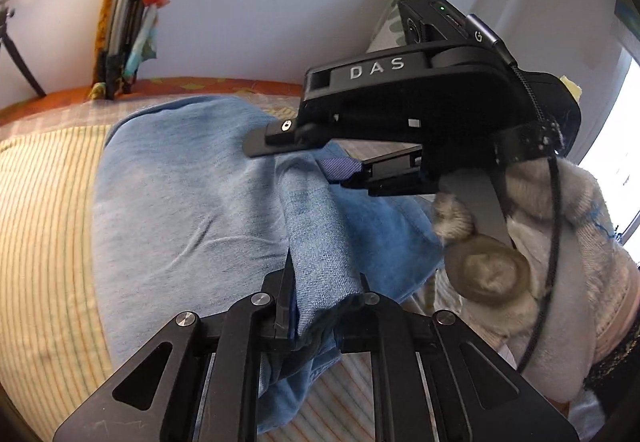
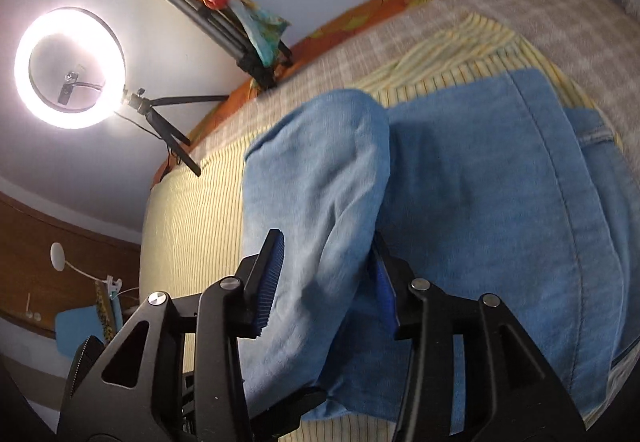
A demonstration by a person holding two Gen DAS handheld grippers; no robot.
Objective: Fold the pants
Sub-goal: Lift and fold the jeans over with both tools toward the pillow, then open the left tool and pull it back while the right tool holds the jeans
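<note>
Light blue denim pants (image 1: pixel 180 182) lie partly folded on a bed with a yellow striped sheet (image 1: pixel 48 202). My left gripper (image 1: pixel 324 282) is shut on a bunched edge of the pants, which runs up from the jaws as a raised fold. Across from it, the right gripper (image 1: pixel 308 162) is held by a gloved hand (image 1: pixel 560 242), its two fingers apart around a bit of the cloth. In the right wrist view the right gripper (image 2: pixel 326 242) stands open. A rounded fold of the pants (image 2: pixel 320 182) lies loose between its blue pads (image 2: pixel 268 282).
The striped sheet (image 2: pixel 192 222) covers a checked grey bedspread (image 2: pixel 420 26) with an orange edge. A lit ring light (image 2: pixel 70 66) on a small tripod and a folded stand draped with a scarf (image 2: pixel 224 10) stand by the wall. A pillow (image 1: pixel 396 18) leans at the far side.
</note>
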